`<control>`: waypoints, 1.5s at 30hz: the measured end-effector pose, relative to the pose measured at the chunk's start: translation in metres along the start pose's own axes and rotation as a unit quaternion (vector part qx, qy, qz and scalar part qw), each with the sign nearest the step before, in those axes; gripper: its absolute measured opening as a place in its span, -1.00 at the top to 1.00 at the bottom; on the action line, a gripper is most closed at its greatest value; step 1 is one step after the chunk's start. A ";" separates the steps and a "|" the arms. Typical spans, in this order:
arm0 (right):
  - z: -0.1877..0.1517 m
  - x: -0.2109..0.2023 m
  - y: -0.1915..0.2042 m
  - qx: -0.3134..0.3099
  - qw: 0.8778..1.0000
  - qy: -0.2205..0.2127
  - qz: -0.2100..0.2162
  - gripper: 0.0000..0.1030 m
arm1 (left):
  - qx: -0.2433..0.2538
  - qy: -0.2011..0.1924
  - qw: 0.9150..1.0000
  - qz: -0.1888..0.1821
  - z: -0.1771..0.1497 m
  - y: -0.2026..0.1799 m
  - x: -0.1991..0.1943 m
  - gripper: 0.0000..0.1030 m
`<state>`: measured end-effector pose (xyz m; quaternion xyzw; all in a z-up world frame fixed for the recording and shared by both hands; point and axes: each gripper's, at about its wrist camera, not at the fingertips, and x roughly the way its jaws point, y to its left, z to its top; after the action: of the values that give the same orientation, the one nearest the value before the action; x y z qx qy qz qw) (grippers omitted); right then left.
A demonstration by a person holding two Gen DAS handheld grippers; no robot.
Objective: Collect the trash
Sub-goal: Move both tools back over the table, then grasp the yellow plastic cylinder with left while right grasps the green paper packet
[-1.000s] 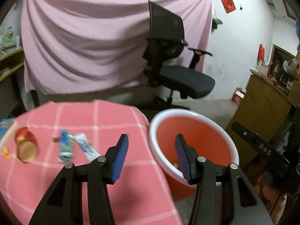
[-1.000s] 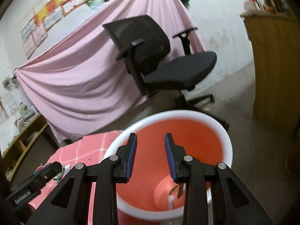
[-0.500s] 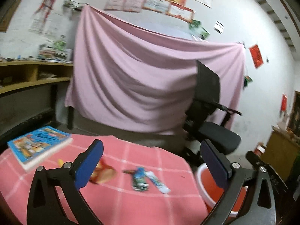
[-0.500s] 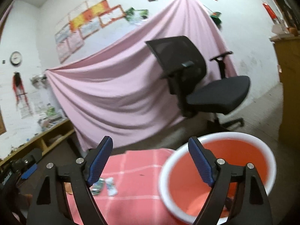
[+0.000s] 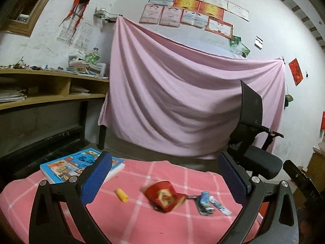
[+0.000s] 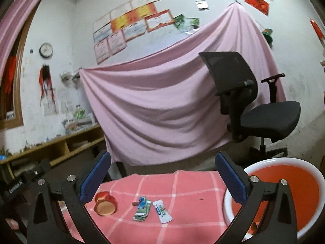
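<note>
The left gripper hung above the near part of a table covered by a pink checked cloth, its blue-padded jaws spread wide with nothing between them. The right gripper also had its jaws wide apart and empty; they had just been opening, as had the left's.

The trash lay on the cloth. In the left wrist view a crushed red paper cup lay on its side near the middle of the table, blurred. Just to its left was a small yellow scrap. To the cup's right lay a crumpled blue-green wrapper, and just beside that a white sachet. A blue picture book rested at the far left of the table, partly behind the left finger.

In the right wrist view the red paper cup lay at the left with its open mouth facing the camera, the wrapper in the middle and the sachet just to its right, apart from each other. A red basin with a white rim stood off the table's right side, partly hidden by the right finger. Beyond the table hung a pink sheet, with a black office chair on the right and wooden shelves on the left.
</note>
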<state>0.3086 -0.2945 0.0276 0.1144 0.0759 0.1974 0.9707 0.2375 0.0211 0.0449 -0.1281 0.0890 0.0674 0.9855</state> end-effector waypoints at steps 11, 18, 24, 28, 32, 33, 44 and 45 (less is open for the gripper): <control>-0.025 0.031 0.033 -0.055 0.998 0.036 0.023 -1.00 | 0.039 0.015 0.999 0.005 -0.018 0.041 0.013 -0.96; -0.042 0.051 0.055 -0.106 0.991 0.077 0.030 -1.00 | 0.070 0.065 0.995 -0.001 -0.020 0.054 0.036 -0.96; -0.056 0.090 0.062 -0.117 0.979 0.164 0.015 -1.00 | 0.019 0.203 0.979 0.007 -0.036 0.069 0.078 -0.96; -0.060 0.102 0.055 -0.098 0.975 0.200 0.015 -0.96 | 0.014 0.224 0.974 0.011 -0.043 0.065 0.087 -0.96; -0.068 0.115 0.056 -0.093 0.964 0.246 0.042 -0.62 | 0.042 0.245 0.968 0.018 -0.048 0.058 0.098 -0.94; -0.071 0.119 0.057 -0.094 0.959 0.262 0.046 -0.60 | 0.046 0.254 0.966 0.022 -0.051 0.056 0.102 -0.94; -0.093 0.143 0.055 -0.080 0.931 0.352 0.045 -0.17 | 0.012 0.327 0.944 0.044 -0.071 0.063 0.143 -0.17; -0.094 0.144 0.055 -0.078 0.929 0.358 0.047 -0.12 | 0.013 0.327 0.944 0.045 -0.071 0.063 0.143 -0.15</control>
<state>0.4015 -0.1698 -0.0641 -0.0361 0.3969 0.2763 0.8745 0.3556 0.0783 -0.0656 -0.1258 0.4133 0.0654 0.8995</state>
